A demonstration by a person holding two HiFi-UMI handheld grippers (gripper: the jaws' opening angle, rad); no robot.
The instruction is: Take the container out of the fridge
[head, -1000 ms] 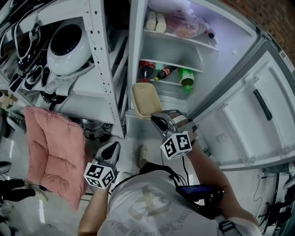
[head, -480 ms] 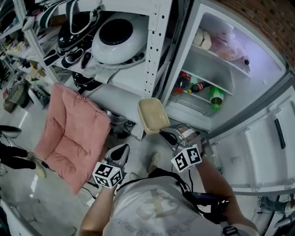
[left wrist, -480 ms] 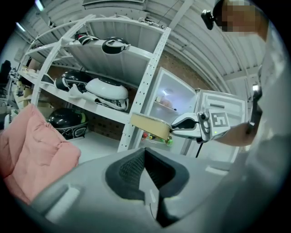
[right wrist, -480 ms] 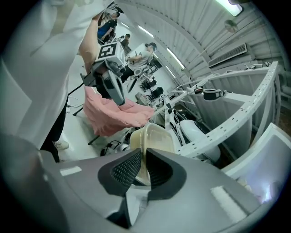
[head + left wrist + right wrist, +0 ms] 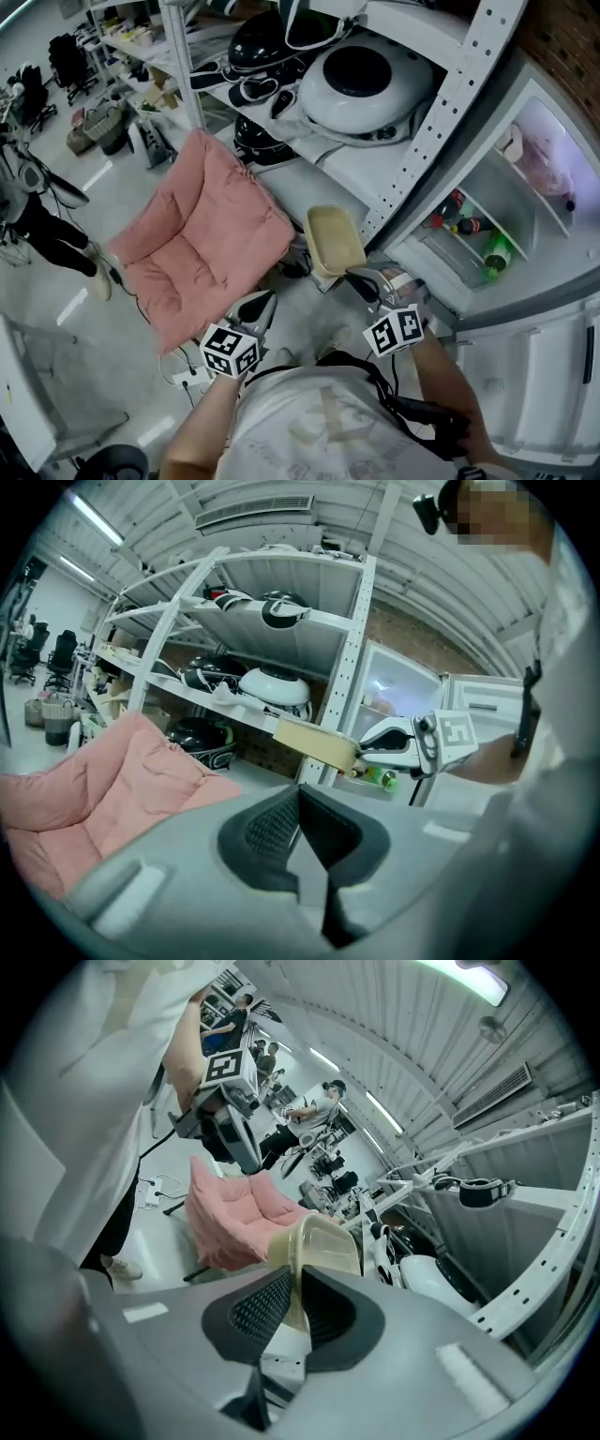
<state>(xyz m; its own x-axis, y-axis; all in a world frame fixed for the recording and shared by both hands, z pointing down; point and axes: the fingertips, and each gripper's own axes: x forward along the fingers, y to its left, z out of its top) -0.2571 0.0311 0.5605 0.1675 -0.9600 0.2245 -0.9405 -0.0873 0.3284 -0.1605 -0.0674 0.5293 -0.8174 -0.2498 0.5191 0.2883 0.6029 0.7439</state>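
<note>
White and open at the right edge of the head view, the fridge (image 5: 548,370) is the biggest thing here, and a pink cushion (image 5: 202,234) fills the left middle. Between them, at frame centre, the beige container (image 5: 335,241) hangs clear of the fridge, pinched by one wall in the right tongs (image 5: 361,279). It looks like thin, stiff plastic, empty and light, perhaps a little slick, so an edge grip should be enough. The left tongs (image 5: 265,302) are closed on nothing.

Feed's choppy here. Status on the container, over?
Right hand-held gripper shut on beige container, at its rim. Container outside the open fridge. Left hand-held gripper shut, empty. Shelving rack and pink cushion close by.
</note>
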